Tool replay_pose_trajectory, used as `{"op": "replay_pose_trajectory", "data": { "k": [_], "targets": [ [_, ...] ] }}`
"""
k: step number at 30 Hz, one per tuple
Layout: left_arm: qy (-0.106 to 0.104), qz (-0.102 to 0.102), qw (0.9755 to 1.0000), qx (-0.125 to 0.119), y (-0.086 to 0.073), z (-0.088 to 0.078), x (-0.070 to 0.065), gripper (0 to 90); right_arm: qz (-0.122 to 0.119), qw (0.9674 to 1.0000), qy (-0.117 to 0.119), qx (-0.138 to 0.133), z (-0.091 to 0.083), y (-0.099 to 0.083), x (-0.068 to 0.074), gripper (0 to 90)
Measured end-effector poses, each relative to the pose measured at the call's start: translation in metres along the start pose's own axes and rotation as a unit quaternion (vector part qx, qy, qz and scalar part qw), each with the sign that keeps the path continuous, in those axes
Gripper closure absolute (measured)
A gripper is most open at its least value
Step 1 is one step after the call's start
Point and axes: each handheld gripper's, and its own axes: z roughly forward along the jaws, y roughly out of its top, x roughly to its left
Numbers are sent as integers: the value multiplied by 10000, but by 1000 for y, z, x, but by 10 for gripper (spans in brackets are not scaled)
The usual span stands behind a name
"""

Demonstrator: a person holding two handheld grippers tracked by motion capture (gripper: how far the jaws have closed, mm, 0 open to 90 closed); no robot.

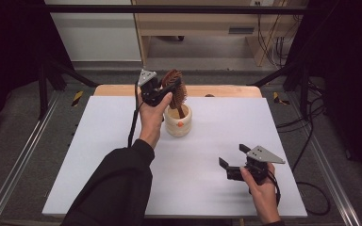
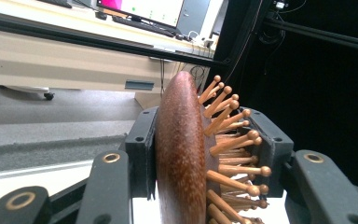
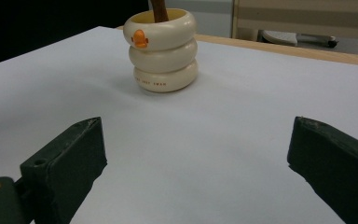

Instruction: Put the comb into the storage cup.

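A brown wooden hairbrush [image 1: 176,90] stands with its handle inside a cream ringed cup [image 1: 177,121] near the table's back middle. My left gripper [image 1: 167,89] is shut on the brush head. In the left gripper view the brush [image 2: 179,149] sits between the two black jaws, its wooden pins pointing right. The cup [image 3: 163,49] with an orange mark stands ahead in the right gripper view, the brush handle [image 3: 158,9] rising from it. My right gripper [image 1: 232,157] hovers open over the front right of the table, nothing between its jaws.
The white table top [image 1: 122,155] has a wooden edge [image 1: 226,90] at the back. Black frame rails [image 1: 23,155] run along both sides. A desk [image 2: 51,51] with monitors stands beyond the table.
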Motion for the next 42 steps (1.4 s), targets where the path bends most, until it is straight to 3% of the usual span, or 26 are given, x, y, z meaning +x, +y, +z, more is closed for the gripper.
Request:
{"op": "replay_pose_trajectory", "data": {
  "k": [42],
  "targets": [
    [38,-76,9999,82,-12,6,1,505,-3,10000,13,8,-1,0,0,45]
  ]
}}
